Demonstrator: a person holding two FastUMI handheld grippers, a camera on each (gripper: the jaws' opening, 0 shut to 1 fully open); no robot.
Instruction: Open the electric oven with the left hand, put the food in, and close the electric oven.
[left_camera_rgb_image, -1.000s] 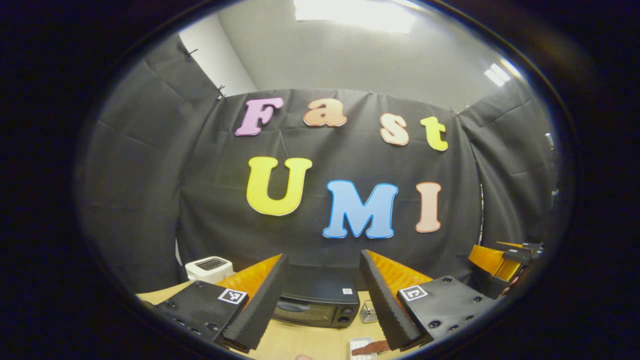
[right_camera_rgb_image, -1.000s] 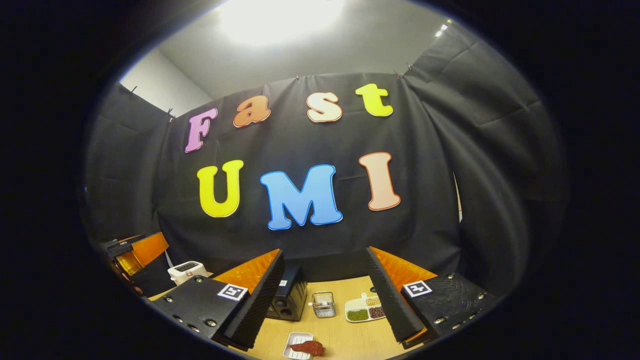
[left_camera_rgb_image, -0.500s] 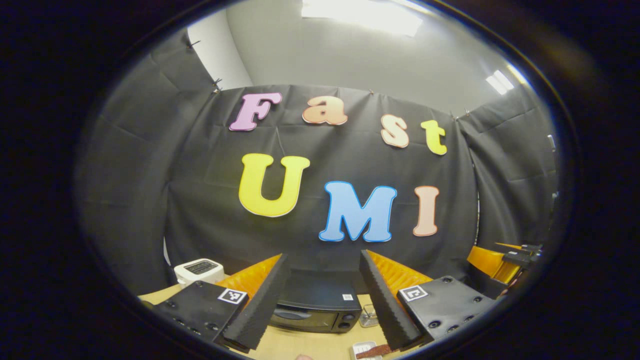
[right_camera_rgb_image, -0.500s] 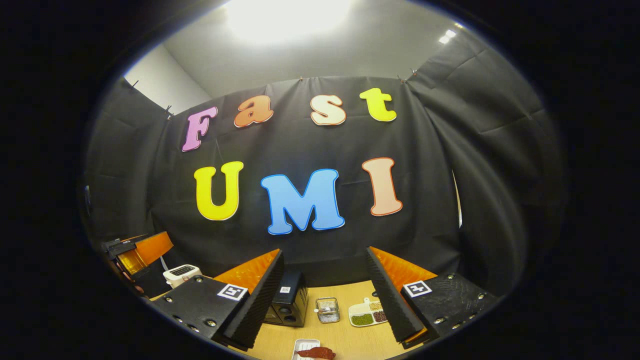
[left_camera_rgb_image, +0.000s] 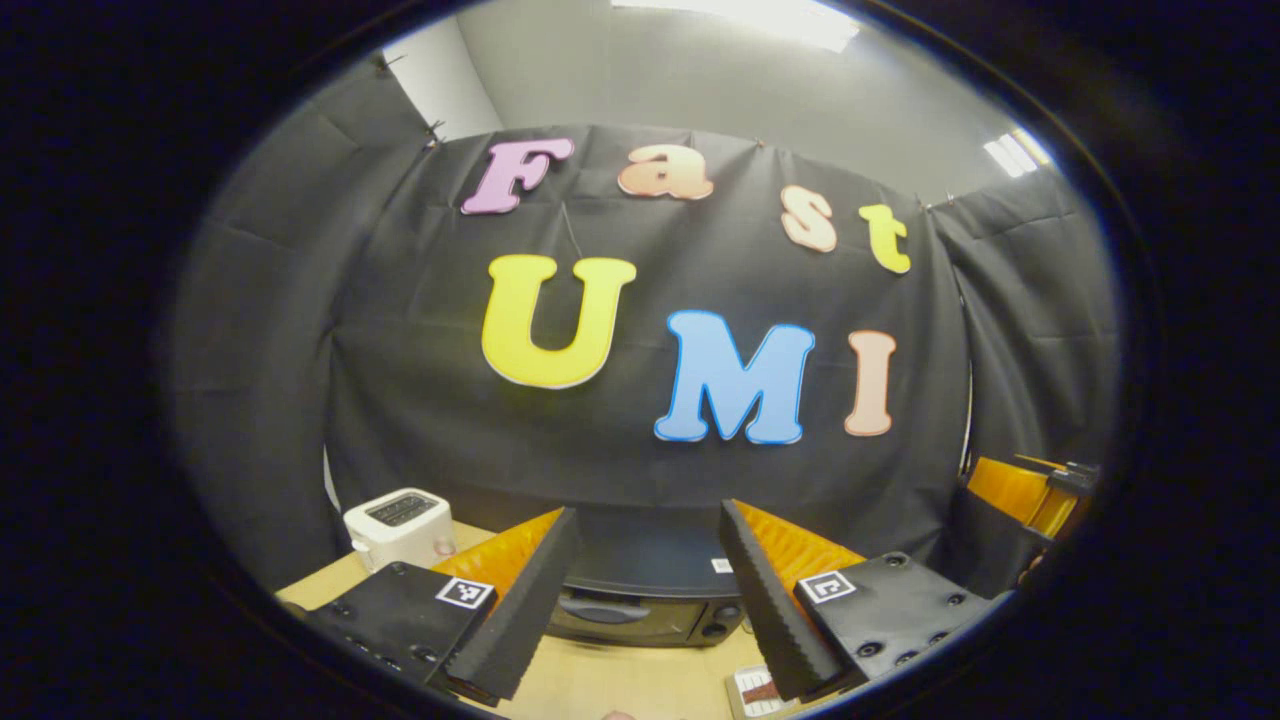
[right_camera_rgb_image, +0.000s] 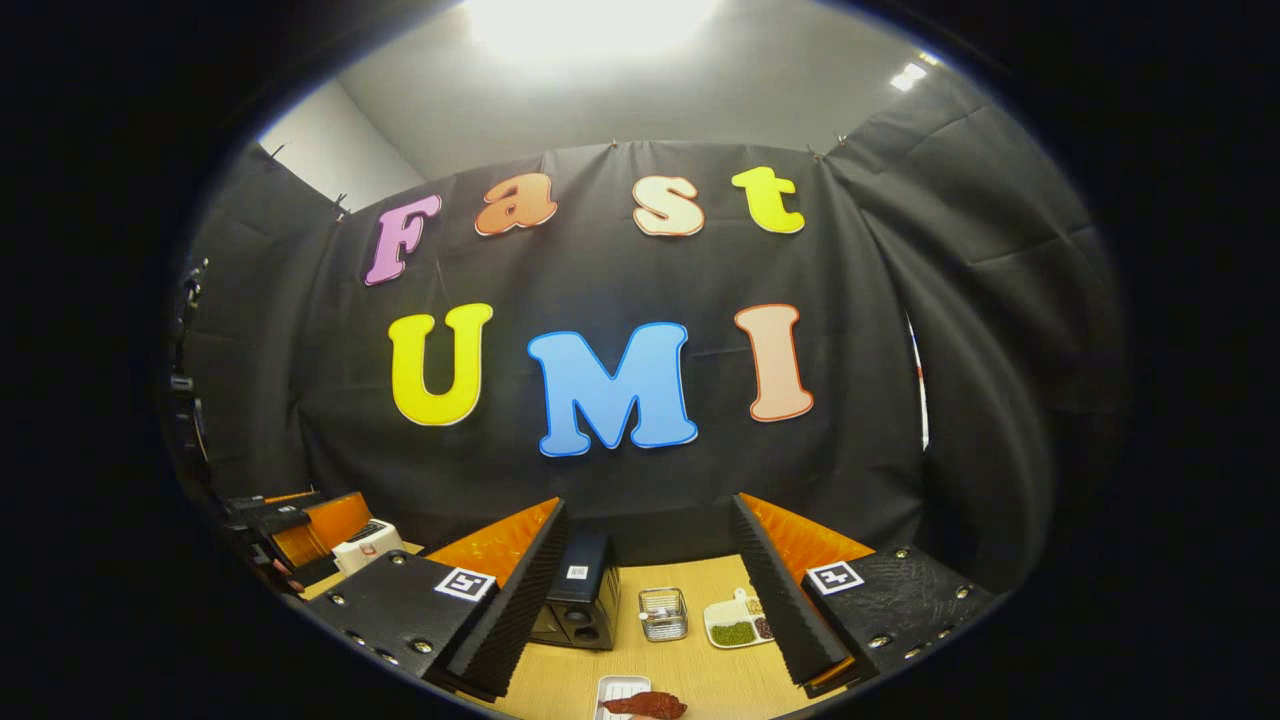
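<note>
1. In the left gripper view the oven (left_camera_rgb_image: 640, 600) is partly hidden: the left claw's (left_camera_rgb_image: 640, 610) two fingers rise in front of its left and right ends, so its top, door handle and knobs show in the gap between them.
2. The oven's door looks closed in that view; what lies behind its dark glass cannot be made out.
3. The food (left_camera_rgb_image: 762, 691) is a reddish-brown piece on a small white tray (left_camera_rgb_image: 748, 690) at the bottom edge of the left gripper view, cut off by the edge and half covered by the claw's right finger.
4. In the right gripper view the same food (right_camera_rgb_image: 645, 705) is also clipped at the bottom edge, lying across its tray (right_camera_rgb_image: 615, 690) on the tabletop (right_camera_rgb_image: 690, 665).
5. The left claw is released, its fingers spread wide with nothing between them; it hangs above the tabletop, and the oven sits straight ahead of it, apart from the fingers.
6. The right claw (right_camera_rgb_image: 640, 610) is likewise spread and grips nothing; the food lies just below and between its fingers, nearer than the oven (right_camera_rgb_image: 580, 600), which stands ahead and to the left, partly behind the left finger.
7. A white toaster (left_camera_rgb_image: 398, 525) stands on the tabletop left of the oven.
8. In the right gripper view a small wire basket (right_camera_rgb_image: 662, 612) and a divided dish (right_camera_rgb_image: 735, 625) holding green and darker contents, too small to identify, sit right of the oven; the dish is partly hidden by the right finger.
</note>
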